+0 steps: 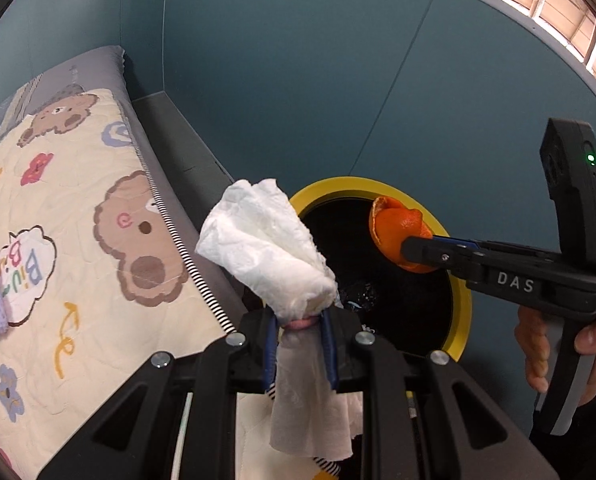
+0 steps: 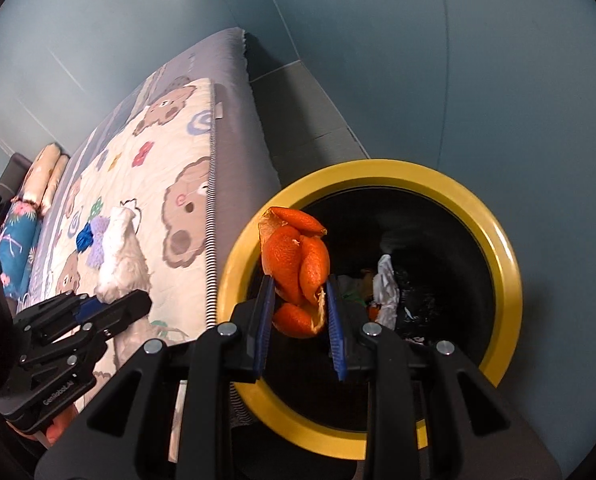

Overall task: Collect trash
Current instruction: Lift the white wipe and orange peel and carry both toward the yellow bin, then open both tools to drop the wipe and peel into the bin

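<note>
A crumpled tissue [image 1: 266,248] is pinched in the left gripper [image 1: 300,344], its fingers [image 1: 272,344] drawn narrow around the wad's waist, and an orange peel [image 2: 296,272] is clamped between the narrow fingers [image 2: 264,320] of the right gripper [image 2: 298,328]. In the right wrist view the peel is seen over the bin [image 2: 510,280] mouth at about 9 o'clock of the rim, so a release there may be caught by the yellow ring, and the peel may be bounced to the floor. In the left wrist view the tissue is seen at about 9 o'clock of the bin, seemingly short of the opening; being light and soft, it may be snagged on the ribbed blue pads or drift onto the bed [image 1: 78,208] when let go. The peel is curled, waxy and pebbled, with a pale ragged edge. The tissue is white, creased and limp below the grip. The bin is round, with a smooth hard yellow rim and a glossy black liner already holding scraps. The bed cover is quilted and printed with bears.
</note>
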`<action>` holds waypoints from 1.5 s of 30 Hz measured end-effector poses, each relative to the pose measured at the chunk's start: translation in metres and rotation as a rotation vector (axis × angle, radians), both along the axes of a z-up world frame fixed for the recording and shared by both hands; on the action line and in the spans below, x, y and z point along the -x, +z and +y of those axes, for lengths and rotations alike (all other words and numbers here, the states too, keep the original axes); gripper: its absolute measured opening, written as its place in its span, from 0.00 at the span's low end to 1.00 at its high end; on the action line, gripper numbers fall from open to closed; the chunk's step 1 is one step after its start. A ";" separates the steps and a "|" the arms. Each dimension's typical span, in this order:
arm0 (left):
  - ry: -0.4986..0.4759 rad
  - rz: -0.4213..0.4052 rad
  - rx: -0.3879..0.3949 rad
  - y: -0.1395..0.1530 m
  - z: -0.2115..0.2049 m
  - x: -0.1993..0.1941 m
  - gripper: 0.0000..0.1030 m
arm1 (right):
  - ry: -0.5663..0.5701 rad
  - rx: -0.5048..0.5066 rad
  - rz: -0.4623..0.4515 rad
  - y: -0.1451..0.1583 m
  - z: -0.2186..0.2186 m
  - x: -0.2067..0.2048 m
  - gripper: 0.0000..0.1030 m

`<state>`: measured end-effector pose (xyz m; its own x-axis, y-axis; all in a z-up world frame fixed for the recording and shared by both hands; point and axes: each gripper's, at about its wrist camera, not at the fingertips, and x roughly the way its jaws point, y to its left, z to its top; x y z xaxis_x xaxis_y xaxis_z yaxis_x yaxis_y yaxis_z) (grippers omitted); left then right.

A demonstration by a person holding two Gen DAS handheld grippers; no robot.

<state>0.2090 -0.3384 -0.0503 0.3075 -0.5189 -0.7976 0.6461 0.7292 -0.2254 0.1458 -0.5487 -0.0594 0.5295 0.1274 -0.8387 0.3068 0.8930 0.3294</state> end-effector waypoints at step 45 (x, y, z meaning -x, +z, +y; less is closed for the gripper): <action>0.188 0.093 0.050 -0.027 0.073 -0.035 0.85 | -0.087 0.014 -0.052 0.011 -0.006 0.004 0.58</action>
<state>0.2438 -0.2658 -0.0776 0.3292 -0.4989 -0.8017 0.4744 0.8215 -0.3164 0.1418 -0.5550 -0.0486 0.5810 0.0675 -0.8111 0.3665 0.8681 0.3348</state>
